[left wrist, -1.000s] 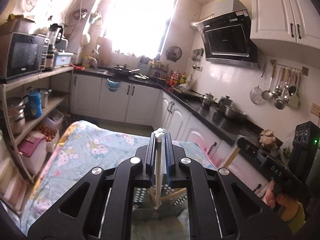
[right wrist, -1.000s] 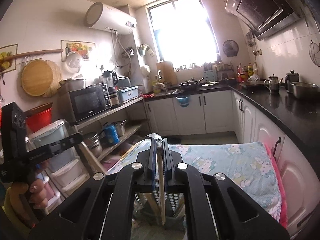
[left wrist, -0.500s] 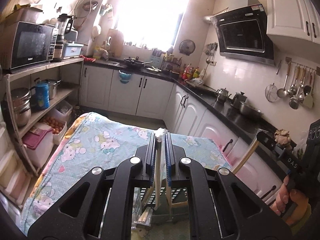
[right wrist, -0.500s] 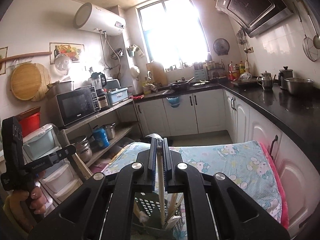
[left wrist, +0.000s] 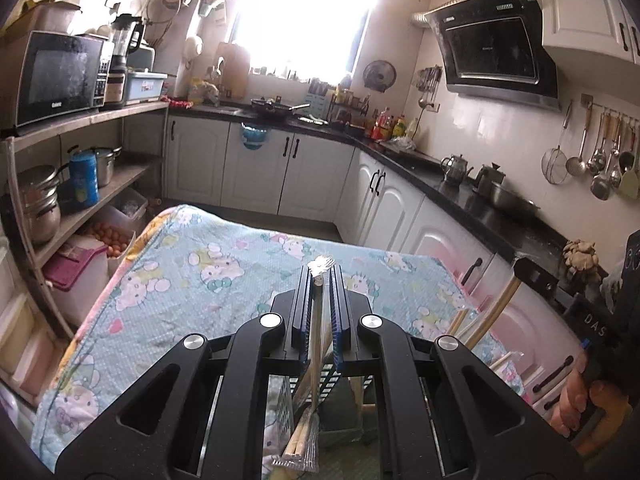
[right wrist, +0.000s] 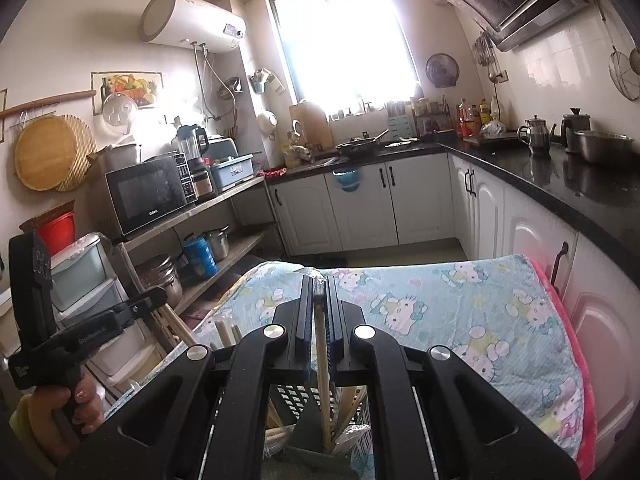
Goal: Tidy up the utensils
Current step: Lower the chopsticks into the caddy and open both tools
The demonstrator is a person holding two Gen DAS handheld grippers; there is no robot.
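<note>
Your left gripper (left wrist: 321, 280) is clamped tight on a wrapped pair of chopsticks (left wrist: 316, 344): the crinkled clear wrapper pokes out above the blue pads (left wrist: 305, 316), and the sticks hang down between the jaws, their lower ends dipping toward the perforated utensil basket (left wrist: 326, 376) just beneath. Your right gripper (right wrist: 319, 292) is likewise pinched narrow on a single wooden stick (right wrist: 323, 380), which drops straight down from the pads into the same basket (right wrist: 294, 394), where several other wooden chopsticks (right wrist: 352, 404) already lean at angles. Whether either held piece touches the floor of the basket cannot be told, since the gripper bodies cover it. The basket stands on the near end of the table with the cartoon-cat cloth (left wrist: 192, 264), directly below both tools. From the left wrist view, your right hand (left wrist: 576, 400) shows to the right of the basket, wrapped around its black handle, with its stick slanting down toward the basket. From the right wrist view, your left hand (right wrist: 76, 400) sits to the left of the basket, gripping its handle, with more wooden sticks rising near it. Beyond the basket, the cloth stretches away toward the white cabinets (right wrist: 360, 208) under the window.
</note>
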